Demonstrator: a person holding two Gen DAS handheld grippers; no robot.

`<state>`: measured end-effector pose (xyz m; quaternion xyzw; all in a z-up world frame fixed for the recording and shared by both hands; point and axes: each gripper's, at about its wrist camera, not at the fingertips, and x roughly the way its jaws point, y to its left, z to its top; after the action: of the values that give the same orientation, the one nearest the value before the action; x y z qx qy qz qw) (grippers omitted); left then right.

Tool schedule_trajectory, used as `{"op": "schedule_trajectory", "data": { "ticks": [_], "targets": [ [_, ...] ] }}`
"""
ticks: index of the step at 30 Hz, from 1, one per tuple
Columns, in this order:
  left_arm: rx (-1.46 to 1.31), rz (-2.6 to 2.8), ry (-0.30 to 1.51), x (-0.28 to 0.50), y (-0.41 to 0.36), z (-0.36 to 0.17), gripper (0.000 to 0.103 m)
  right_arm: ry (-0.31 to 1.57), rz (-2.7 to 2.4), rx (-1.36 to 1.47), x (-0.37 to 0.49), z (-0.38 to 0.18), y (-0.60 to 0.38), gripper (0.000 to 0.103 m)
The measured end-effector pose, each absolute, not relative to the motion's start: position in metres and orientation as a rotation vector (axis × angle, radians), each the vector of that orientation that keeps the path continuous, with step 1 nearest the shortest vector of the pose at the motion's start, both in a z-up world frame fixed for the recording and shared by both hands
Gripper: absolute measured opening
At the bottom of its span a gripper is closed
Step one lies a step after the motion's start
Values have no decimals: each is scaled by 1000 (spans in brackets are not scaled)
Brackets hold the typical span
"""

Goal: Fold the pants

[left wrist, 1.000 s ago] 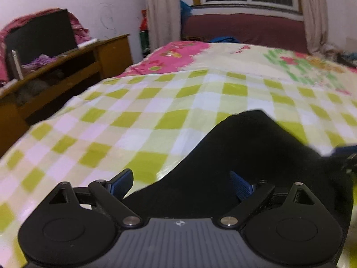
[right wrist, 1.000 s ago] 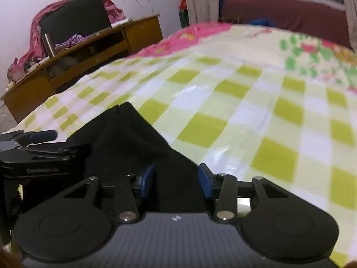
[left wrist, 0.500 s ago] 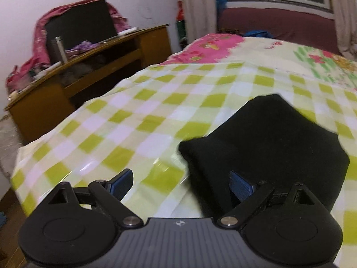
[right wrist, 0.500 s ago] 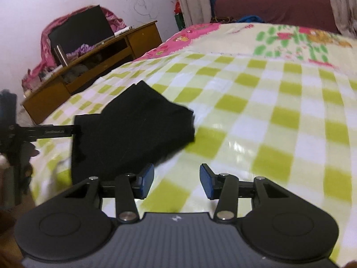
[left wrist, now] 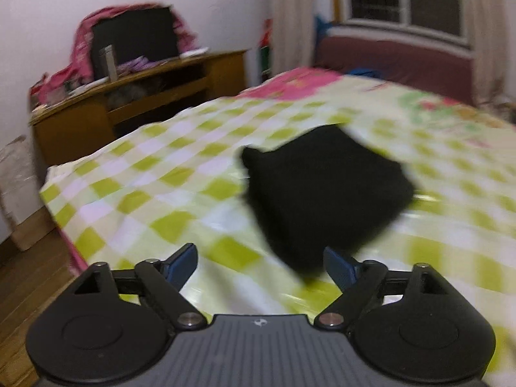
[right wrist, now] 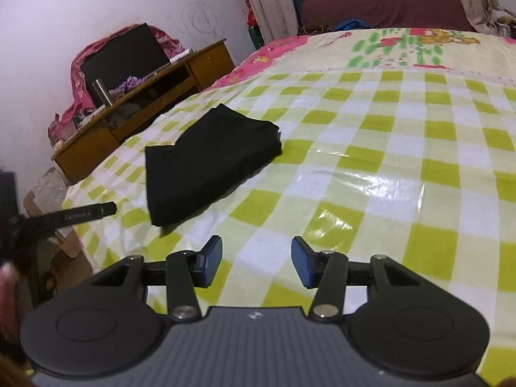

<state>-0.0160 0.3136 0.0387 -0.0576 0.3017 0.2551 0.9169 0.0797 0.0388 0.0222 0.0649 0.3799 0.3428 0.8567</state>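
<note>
Though the pants already lay as a compact black folded bundle on the bed, near its left edge on the green-checked sheet, the job was not beyond spoiling. Both tools hung clear of it. The left hand-held gripper stood wide open with nothing between its fingers, the bundle just ahead of and slightly right of them in its blurred view. The right hand-held gripper had just been opening its jaws, which stood about half apart and empty over bare sheet, with the bundle well off to the left.

Risks, as I judged them: the sheet looked glossy and slick, so a brush from either tool could slide the bundle toward the near edge and off to the floor. The top layer sat a little askew, one corner overhanging; a snagging finger could drag it open and undo the fold. A cluttered desk stood beyond the bed, too far to matter.
</note>
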Motion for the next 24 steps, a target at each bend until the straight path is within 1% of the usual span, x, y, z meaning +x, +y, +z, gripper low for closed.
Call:
{"op": "schedule_trajectory", "data": {
  "ticks": [1,6,9,24],
  "targets": [
    [-128,505,609,-23,300,41,103,796,723,139,73,22,37,50],
    [-152,449,582,-48,249,46,103,798,728,136,52,20,33,50],
    [-147,442,592,-54,235,45,103,802,740,141,44,19,31,51],
    [-132,476,639,-73,212,34,103,829,785,119,19,7,40,53]
  ]
}}
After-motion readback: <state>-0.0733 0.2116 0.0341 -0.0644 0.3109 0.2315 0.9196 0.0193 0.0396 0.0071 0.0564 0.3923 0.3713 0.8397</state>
